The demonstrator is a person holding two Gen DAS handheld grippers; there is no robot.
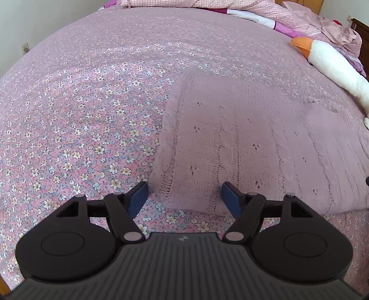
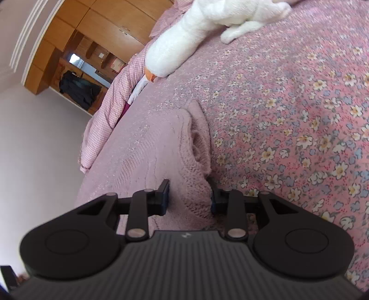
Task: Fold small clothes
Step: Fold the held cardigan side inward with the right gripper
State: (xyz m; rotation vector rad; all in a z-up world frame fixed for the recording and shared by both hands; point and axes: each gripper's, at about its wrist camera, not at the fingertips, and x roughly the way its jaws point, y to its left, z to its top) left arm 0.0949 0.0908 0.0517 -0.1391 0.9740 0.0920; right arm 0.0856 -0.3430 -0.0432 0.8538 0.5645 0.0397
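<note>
A pale pink knitted garment (image 1: 242, 138) lies flat on the flowered bed sheet (image 1: 80, 127). My left gripper (image 1: 184, 193) is open wide over its near left corner, blue pads on either side and nothing clamped. In the right wrist view the camera is tilted and the same garment (image 2: 161, 147) shows a thick, rumpled edge. My right gripper (image 2: 189, 198) straddles that edge with its jaws half apart. One finger rests over the knit, the other stands beside it over the sheet (image 2: 299, 127). Fabric fills the gap but does not look pinched.
A white plush goose (image 1: 332, 62) with an orange beak lies along the bed's right side, also in the right wrist view (image 2: 184, 46). Pink checked bedding (image 1: 230, 4) is heaped at the head. A wooden wardrobe (image 2: 92, 34) stands beyond the bed.
</note>
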